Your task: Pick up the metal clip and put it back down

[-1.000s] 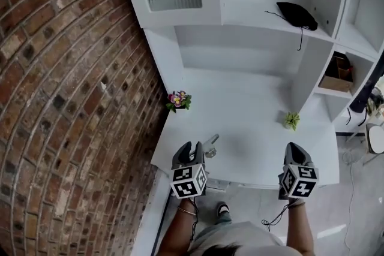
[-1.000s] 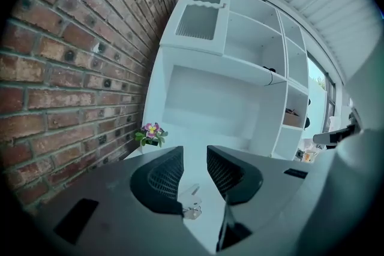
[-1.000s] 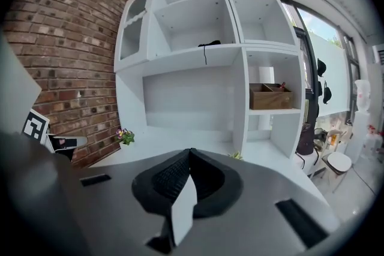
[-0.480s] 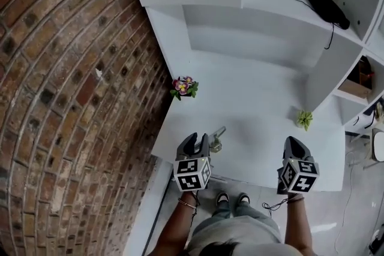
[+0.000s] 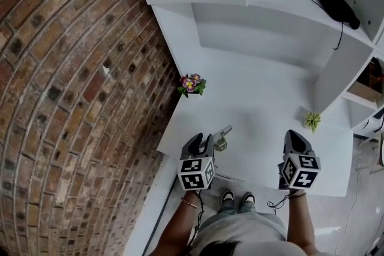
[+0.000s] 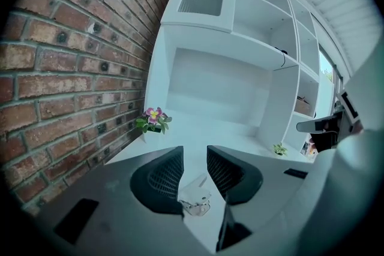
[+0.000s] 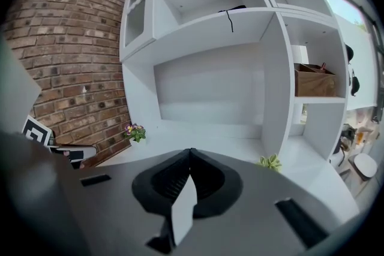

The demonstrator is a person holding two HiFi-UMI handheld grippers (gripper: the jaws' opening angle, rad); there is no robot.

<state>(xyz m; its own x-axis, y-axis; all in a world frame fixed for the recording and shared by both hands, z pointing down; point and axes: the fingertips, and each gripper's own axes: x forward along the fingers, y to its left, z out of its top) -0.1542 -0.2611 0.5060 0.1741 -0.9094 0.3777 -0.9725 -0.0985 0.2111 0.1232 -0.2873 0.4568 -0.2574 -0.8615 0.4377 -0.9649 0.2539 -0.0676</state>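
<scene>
One metal clip (image 6: 195, 198) low in gap of left gripper (image 6: 193, 156), jaws parted. Right gripper (image 7: 191, 153) jaws closed together, empty. Two plants on desk (image 5: 264, 123): flowering plant (image 5: 192, 84) far left, green plant (image 5: 311, 121) right.

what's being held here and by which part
The metal clip sits between the left gripper's parted fingers; whether they pinch it cannot be told. The right gripper is shut, empty.

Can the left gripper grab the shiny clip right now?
Probably yes. The left gripper is open, and the metal clip sits right between its spread jaws, with nothing else in the way.
</scene>
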